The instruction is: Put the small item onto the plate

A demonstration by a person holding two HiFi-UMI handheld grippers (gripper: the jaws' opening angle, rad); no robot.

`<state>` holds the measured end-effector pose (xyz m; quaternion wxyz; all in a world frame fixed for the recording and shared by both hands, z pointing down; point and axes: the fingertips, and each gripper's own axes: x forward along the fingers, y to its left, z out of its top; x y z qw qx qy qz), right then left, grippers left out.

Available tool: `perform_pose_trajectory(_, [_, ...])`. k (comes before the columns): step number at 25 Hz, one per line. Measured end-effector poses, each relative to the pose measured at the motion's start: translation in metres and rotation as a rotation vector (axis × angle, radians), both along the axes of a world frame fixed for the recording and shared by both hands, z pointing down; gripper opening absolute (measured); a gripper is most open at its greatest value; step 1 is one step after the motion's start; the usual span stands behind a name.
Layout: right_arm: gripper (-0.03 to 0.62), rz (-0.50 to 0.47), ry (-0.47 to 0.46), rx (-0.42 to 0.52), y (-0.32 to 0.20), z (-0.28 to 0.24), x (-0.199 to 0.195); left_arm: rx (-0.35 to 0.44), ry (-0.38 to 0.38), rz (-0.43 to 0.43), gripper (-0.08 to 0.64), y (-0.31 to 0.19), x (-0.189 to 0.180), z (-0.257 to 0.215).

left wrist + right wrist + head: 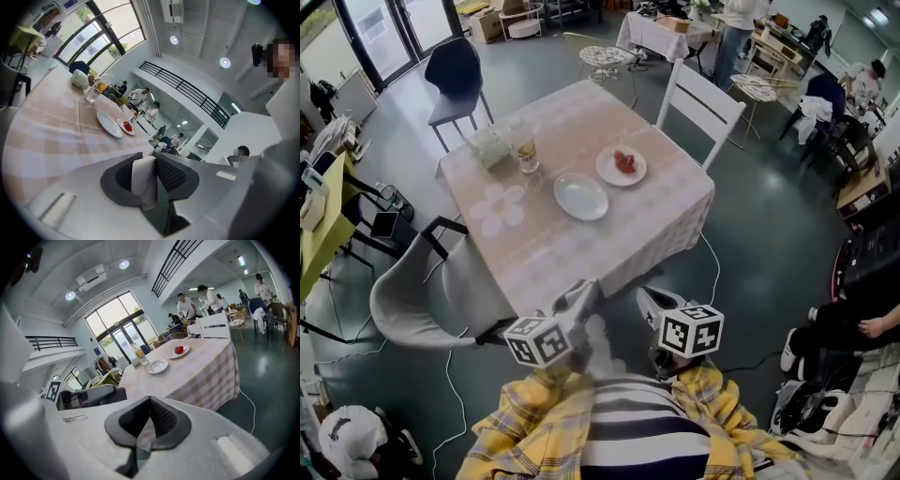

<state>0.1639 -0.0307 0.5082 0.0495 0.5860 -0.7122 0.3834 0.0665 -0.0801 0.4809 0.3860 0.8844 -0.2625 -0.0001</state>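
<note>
Left gripper [144,163]: jaws partly closed, clamped on small white item [143,183]. Item looks like folded paper or tissue; cannot tell which. Right gripper [149,401]: jaws together, nothing between. Both grippers low at near edge of worktop [534,258], well apart from 2 plates. Judgement: carry step ahead. Hold clamp firm, reach across until over empty plate [580,198], lower to its centre, then release. Avoid far plate with red food [621,167] and glass [525,152].
</note>
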Motion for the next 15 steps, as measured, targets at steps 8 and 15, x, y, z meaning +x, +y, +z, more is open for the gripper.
perform_pose_trajectory(8, [0.002, -0.005, 0.019, -0.025, -0.064, -0.003, 0.023, -0.026, 0.0, 0.004, 0.086, -0.068, 0.024, 0.002])
perform_pose_trajectory(15, [0.002, -0.028, 0.015, -0.046, -0.125, 0.0, 0.022, -0.04, 0.004, 0.022, 0.086, -0.118, 0.036, 0.005])
